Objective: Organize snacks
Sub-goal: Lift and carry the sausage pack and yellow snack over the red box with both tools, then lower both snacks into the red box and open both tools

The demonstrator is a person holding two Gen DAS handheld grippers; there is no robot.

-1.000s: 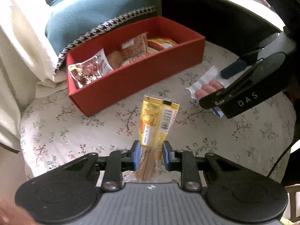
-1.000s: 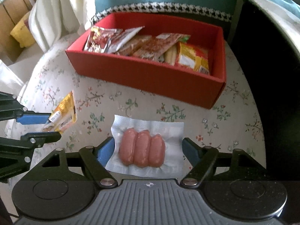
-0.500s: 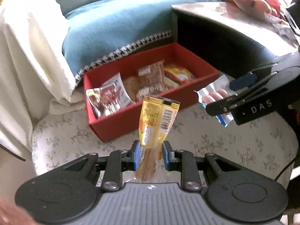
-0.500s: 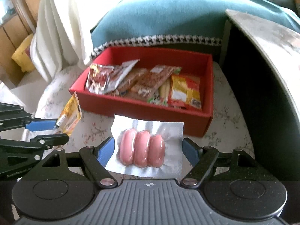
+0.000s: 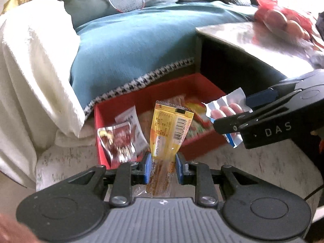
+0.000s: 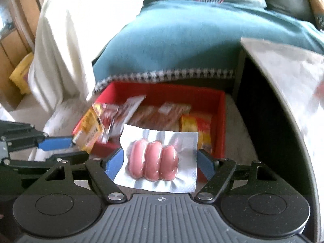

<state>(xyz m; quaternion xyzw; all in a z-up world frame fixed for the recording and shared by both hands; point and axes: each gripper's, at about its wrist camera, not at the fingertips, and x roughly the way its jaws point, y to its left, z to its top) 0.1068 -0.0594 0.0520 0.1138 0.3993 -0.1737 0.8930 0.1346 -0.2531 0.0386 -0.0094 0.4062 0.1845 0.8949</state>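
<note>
My left gripper (image 5: 162,169) is shut on a yellow snack packet (image 5: 169,130), which stands upright between its blue pads, lifted in front of the red box (image 5: 125,105). My right gripper (image 6: 160,163) is shut on a clear pack of three pink sausages (image 6: 154,162), held flat and wide between its pads above the box's near wall. The red box (image 6: 221,119) holds several snack packets. Each gripper shows in the other's view: the right gripper (image 5: 237,111) at the right with the sausage pack (image 5: 226,109), the left gripper (image 6: 66,148) at the left with the yellow packet (image 6: 89,133).
The box sits on a floral-covered round surface (image 5: 253,162). Behind it lie a teal cushion (image 5: 131,46) with a houndstooth edge and a white blanket (image 5: 34,70). A dark table with a pale top (image 6: 287,64) rises at the right, with red-wrapped items (image 5: 283,20) on it.
Both grippers have risen with their snacks still held and tilted up, so the box now sits lower and smaller in view. More of the cushion and table top shows.
</note>
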